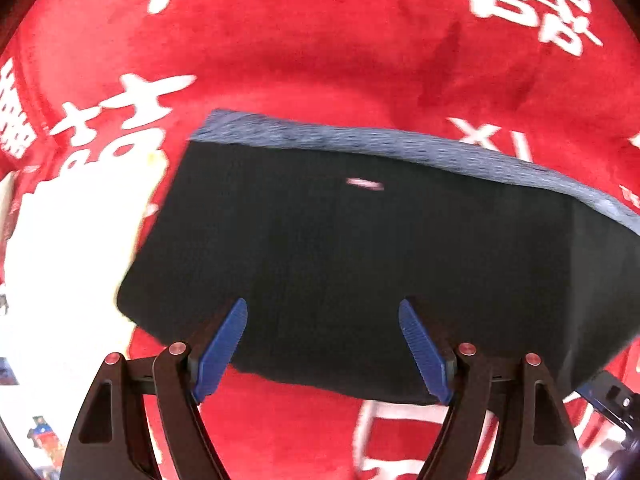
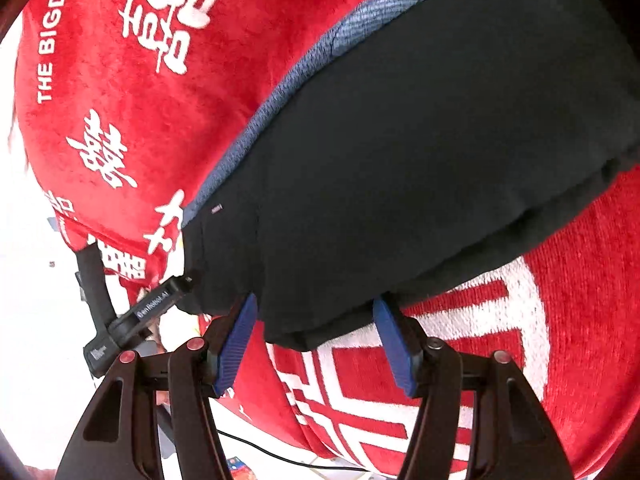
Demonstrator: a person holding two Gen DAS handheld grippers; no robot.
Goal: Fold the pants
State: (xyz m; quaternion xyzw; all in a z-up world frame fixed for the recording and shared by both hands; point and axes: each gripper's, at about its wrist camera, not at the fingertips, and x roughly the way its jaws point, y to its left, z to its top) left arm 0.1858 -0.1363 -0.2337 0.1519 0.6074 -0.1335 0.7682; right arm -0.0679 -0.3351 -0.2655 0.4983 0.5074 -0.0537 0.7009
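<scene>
I see the black pants (image 1: 360, 248) folded into a thick rectangle on the red blanket (image 1: 300, 40) with white characters, the blue-grey waistband (image 1: 360, 140) along the far edge. My left gripper (image 1: 323, 350) has its jaws spread wide, holding nothing, over the near edge of the pants. In the right wrist view the pants (image 2: 420, 140) lie just ahead of my right gripper (image 2: 314, 340), whose jaws are also wide apart and hold nothing, straddling the near corner. The left gripper (image 2: 132, 320) shows at the left, beside that corner
</scene>
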